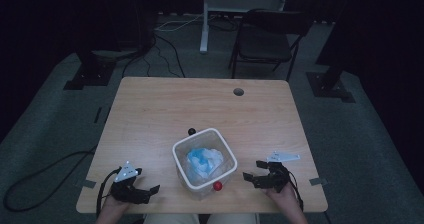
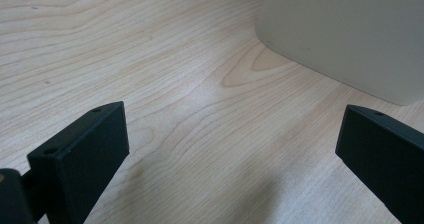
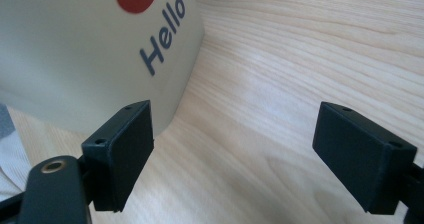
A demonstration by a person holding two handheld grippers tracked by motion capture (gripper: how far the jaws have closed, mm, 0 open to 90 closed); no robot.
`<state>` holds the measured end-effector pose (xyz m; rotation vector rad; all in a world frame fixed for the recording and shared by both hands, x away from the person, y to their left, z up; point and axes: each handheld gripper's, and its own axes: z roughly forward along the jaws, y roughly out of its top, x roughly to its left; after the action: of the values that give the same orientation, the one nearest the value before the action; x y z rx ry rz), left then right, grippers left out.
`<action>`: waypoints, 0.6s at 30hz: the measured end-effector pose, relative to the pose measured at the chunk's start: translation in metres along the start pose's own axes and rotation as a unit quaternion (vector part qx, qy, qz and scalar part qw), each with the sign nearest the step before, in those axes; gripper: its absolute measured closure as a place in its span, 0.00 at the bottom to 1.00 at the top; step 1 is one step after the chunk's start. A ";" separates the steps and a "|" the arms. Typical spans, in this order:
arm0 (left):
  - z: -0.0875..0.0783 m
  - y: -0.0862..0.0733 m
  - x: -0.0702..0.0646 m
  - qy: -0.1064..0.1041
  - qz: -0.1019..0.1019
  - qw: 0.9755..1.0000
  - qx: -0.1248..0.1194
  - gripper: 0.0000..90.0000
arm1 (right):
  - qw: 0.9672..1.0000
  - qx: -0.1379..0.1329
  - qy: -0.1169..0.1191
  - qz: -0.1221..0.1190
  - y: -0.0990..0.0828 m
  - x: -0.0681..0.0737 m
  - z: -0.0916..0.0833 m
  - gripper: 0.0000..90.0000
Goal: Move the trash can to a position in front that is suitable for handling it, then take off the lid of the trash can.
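Observation:
A white square bin point(image 1: 204, 163) stands near the table's front edge, with blue and white crumpled material point(image 1: 203, 160) inside. Its side carries a red knob point(image 1: 217, 186) and a black knob point(image 1: 191, 131). My left gripper point(image 1: 152, 190) rests on the table left of the bin, open, with bare wood between its jaws; the bin's wall point(image 2: 350, 34) lies ahead at the right. My right gripper point(image 1: 253, 170) sits right of the bin, open and holding nothing. Its view has the bin's wall point(image 3: 90, 49), printed "Hello" under a red mark, close at the left.
The wooden table point(image 1: 165, 109) has a round cable hole point(image 1: 238, 91) near its far edge. A dark folding chair point(image 1: 265, 41) and a white stand point(image 1: 205, 19) are on the floor beyond it, with cables trailing over the grey carpet.

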<state>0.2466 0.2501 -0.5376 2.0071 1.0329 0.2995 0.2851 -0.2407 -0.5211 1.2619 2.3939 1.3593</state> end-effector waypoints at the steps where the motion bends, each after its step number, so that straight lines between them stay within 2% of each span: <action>1: -0.001 0.000 0.000 0.000 -0.001 1.000 0.000 0.01 | 1.000 -0.001 -0.001 0.000 -0.001 0.000 -0.002 0.18; 3: -0.002 -0.002 0.001 -0.003 0.003 1.000 -0.005 0.01 | 1.000 0.000 0.000 0.004 -0.004 0.000 -0.006 0.18; 6: -0.003 -0.002 0.001 0.003 0.012 1.000 -0.002 0.01 | 1.000 -0.004 0.000 0.004 -0.004 0.000 -0.013 0.18; 13: -0.003 -0.005 0.005 0.006 0.008 1.000 0.000 0.01 | 1.000 -0.020 0.000 0.006 -0.003 0.001 -0.025 0.18; 18: -0.002 -0.007 0.005 0.008 0.009 1.000 0.005 0.01 | 0.999 -0.049 -0.001 -0.003 0.011 0.009 -0.040 0.18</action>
<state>0.2449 0.2575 -0.5431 2.0271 1.0274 0.3206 0.2673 -0.2581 -0.4868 1.2293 2.2981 1.4529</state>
